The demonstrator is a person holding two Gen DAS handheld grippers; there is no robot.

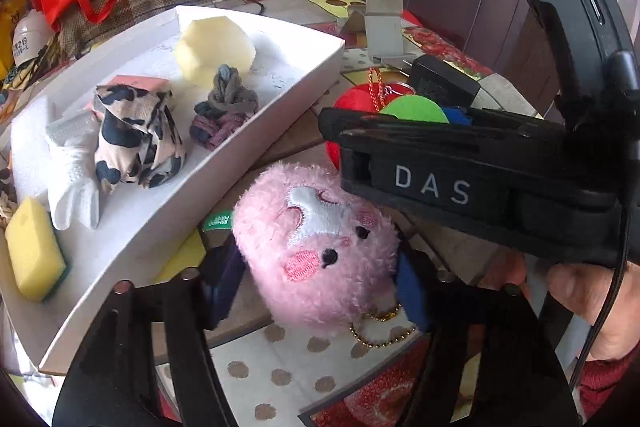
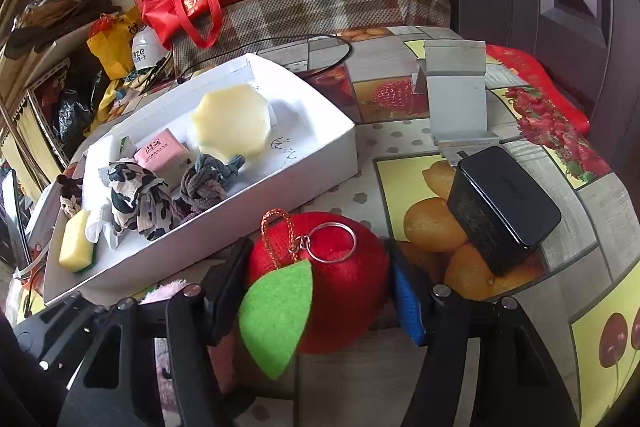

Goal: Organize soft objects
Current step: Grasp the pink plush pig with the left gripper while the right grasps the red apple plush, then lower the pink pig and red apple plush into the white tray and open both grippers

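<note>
Most of the sorting looks done: the white tray on the desk already holds a pale yellow faceted sponge ball at its far end, a pink tissue pack, a knotted grey and purple sock bundle, a cow-print cloth, a white glove and a yellow sponge with a green backing at its near left end. Two soft toys remain outside it, both just to the right of the tray's long near wall. The left gripper has its blue-padded fingers closed in on either side of the pink plush keychain, pads pressed against its fur, so it seems to hold the toy, which lies on the desk beside the tray. The right gripper likewise brackets the red plush apple, with its green felt leaf and metal key ring; its fingers are touching the apple's sides, apparently gripping it. A black box and a grey metal stand sit farther right and are hard items, likely not part of the job. What seems left is carrying both plush toys over the wall into open tray space, perhaps near the sock bundle.
</note>
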